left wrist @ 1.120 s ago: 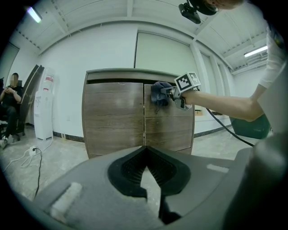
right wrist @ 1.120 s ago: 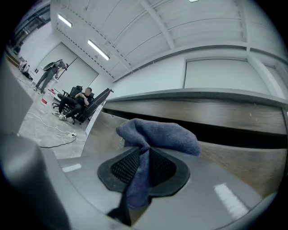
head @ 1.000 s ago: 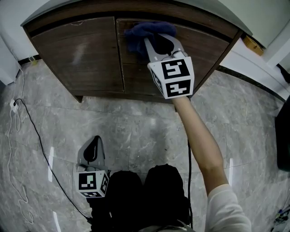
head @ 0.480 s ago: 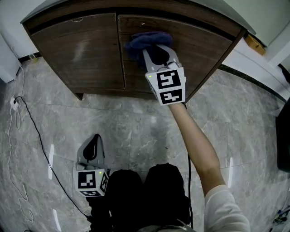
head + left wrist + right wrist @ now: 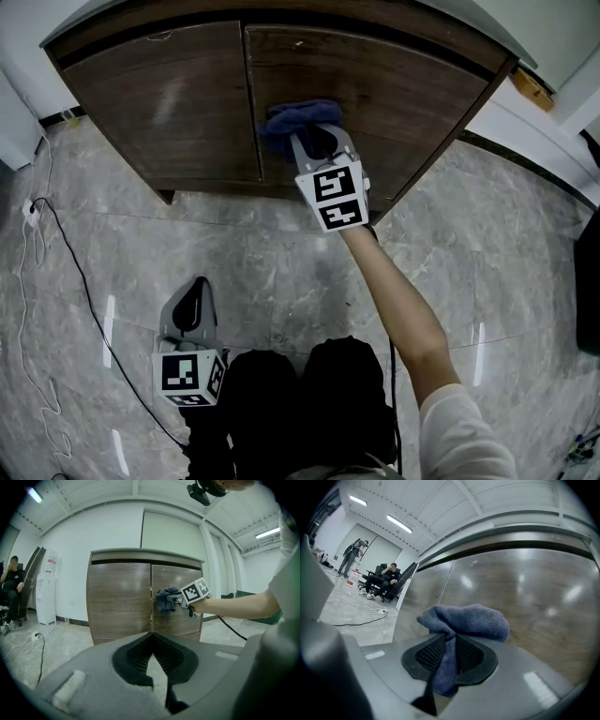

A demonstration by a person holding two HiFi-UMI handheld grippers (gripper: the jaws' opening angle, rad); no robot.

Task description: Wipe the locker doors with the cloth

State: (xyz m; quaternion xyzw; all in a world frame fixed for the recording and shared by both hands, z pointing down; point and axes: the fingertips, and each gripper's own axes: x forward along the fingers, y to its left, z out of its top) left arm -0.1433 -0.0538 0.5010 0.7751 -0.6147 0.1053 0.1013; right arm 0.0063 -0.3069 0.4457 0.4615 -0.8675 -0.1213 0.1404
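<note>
Cloth (image 5: 298,120) (blue) in right gripper (image 5: 317,139) fingers (image 5: 426,654), against right locker door (image 5: 394,84).

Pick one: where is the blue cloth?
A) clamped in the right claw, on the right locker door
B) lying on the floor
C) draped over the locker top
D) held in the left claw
A: the right claw is shut on the blue cloth and holds it against the right locker door.

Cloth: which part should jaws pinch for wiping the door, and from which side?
Pinch the cloth by its gathered tail, coming square at the right door; held so in the right gripper, its bunched wad projects ahead as a pad.
</note>
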